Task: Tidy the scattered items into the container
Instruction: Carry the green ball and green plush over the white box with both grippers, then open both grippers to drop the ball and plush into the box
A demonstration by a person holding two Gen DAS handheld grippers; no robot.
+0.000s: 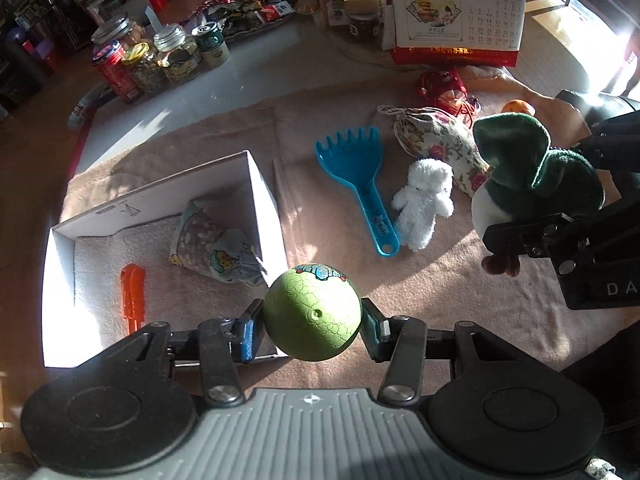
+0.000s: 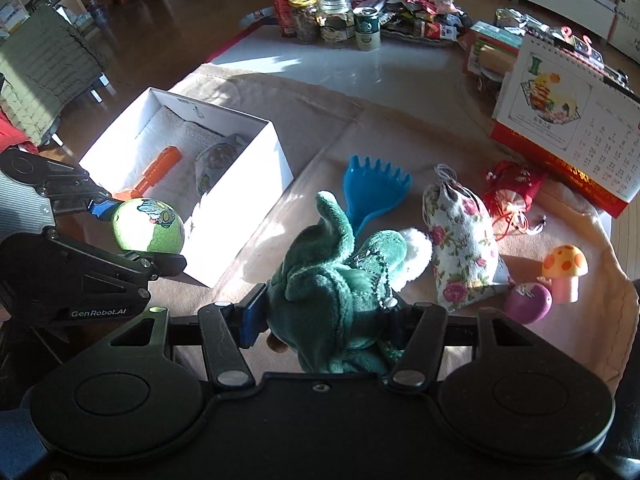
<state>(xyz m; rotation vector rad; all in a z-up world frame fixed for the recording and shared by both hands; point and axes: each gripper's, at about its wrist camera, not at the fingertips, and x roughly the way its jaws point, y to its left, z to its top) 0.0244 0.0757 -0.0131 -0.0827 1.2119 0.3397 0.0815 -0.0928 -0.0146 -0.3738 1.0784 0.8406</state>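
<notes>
On the sunlit, cloth-covered worktop [image 1: 400, 280], both grippers hung above the clutter, left gripper [image 1: 312, 322] fingers clamping a green ball [image 1: 312, 314] just beside the white box [image 1: 256, 184], right gripper [image 2: 324, 320] fingers pinching a green plush toy [image 2: 332, 300], apparently both bound for the box.

White bear [image 2: 416, 254] mostly hidden behind green plush [image 2: 336, 300], rake [image 2: 374, 192] handle hidden behind that plush, calendar [image 2: 576, 136] cut off at right edge, far jar [image 1: 176, 54] labels too small to read

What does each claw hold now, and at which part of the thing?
The left claw holds a round green crackle-patterned ball by its two opposite sides. The right claw holds a dark green plush toy, squeezed across its body.
</notes>
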